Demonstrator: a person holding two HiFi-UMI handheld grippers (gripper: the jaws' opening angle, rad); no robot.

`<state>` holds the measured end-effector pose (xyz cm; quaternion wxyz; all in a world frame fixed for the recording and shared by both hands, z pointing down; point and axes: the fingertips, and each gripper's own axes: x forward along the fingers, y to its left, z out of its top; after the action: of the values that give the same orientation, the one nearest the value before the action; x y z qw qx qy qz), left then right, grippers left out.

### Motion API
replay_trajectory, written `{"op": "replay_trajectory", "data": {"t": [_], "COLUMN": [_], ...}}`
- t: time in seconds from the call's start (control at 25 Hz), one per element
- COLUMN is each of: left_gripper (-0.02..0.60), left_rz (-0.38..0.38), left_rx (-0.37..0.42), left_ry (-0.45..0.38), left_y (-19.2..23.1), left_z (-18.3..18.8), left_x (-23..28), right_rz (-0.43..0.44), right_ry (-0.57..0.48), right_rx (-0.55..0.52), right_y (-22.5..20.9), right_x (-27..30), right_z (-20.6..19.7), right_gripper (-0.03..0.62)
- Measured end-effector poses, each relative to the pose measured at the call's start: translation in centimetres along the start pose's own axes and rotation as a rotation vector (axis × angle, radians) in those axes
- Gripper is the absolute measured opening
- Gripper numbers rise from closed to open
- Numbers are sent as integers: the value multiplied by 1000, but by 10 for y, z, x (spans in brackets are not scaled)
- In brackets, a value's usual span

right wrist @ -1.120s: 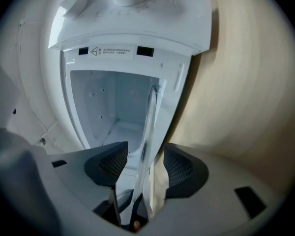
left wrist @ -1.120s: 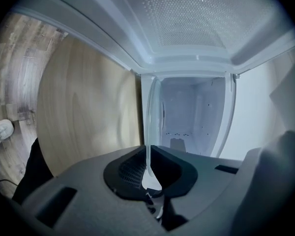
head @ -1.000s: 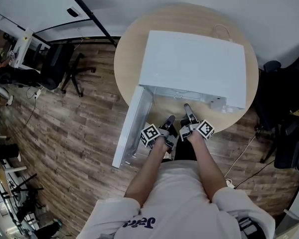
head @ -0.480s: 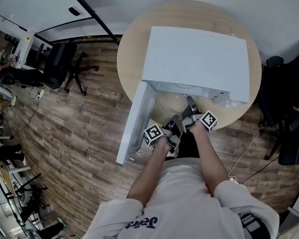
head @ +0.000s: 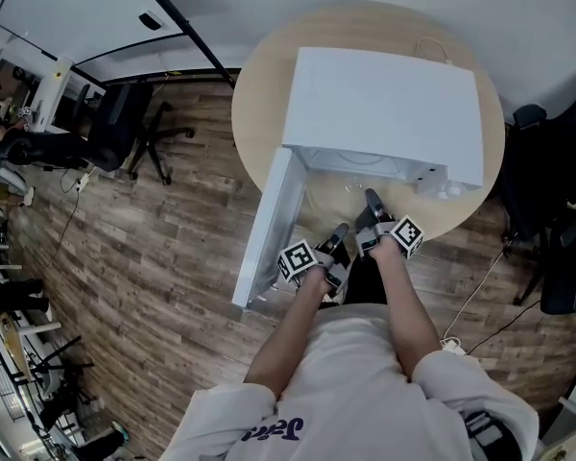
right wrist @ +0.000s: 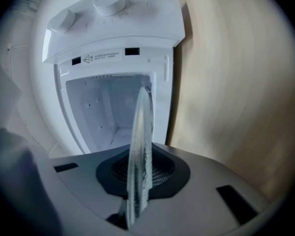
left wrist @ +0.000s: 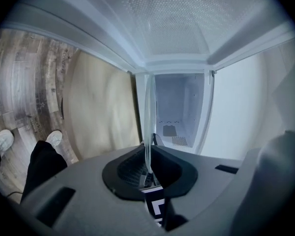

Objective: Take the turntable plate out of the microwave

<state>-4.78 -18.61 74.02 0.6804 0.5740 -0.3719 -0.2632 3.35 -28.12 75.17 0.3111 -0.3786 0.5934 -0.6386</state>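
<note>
Clear glass plate [right wrist: 140,146], glossy white microwave [head: 384,104], wood-grain table [head: 259,104].

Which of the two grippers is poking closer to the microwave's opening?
The right gripper: its tips sit near the microwave front, while the left gripper sits further back, beside the open door.

1 overhead, 2 close, all share microwave [head: 384,104]

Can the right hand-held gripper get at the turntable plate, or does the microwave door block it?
Likely yes: the door stands swung wide to the left, and the right hand-held gripper, whose jaws have just been closing, now pinches the turntable plate. The left hand-held gripper grips it too.
</note>
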Motion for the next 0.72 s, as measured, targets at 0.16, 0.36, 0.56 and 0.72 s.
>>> {"op": "replay_trajectory", "data": {"t": [0.16,0.36,0.56,0.72], "left_gripper": [37,204,235,239], "left_rz": [-52,-94,-126,-175], "left_rx": [2,27,52,19], "left_ry": [6,14,-3,-49], "left_y": [-10,-20,-30,-41], "left_z": [-2,1,6,13], "left_x": [-6,-13,-14,-20], "right_rz": [10,28,27,21], "right_ry": [-2,2,-15,-20], "right_rx": [-11,-20,-11,-33], "right_y": [12,28,36,44], "right_x": [-11,-30,-53,-73], "right_z": [-4,-16,-26,-35], "right_gripper": [32,32,32,32]}}
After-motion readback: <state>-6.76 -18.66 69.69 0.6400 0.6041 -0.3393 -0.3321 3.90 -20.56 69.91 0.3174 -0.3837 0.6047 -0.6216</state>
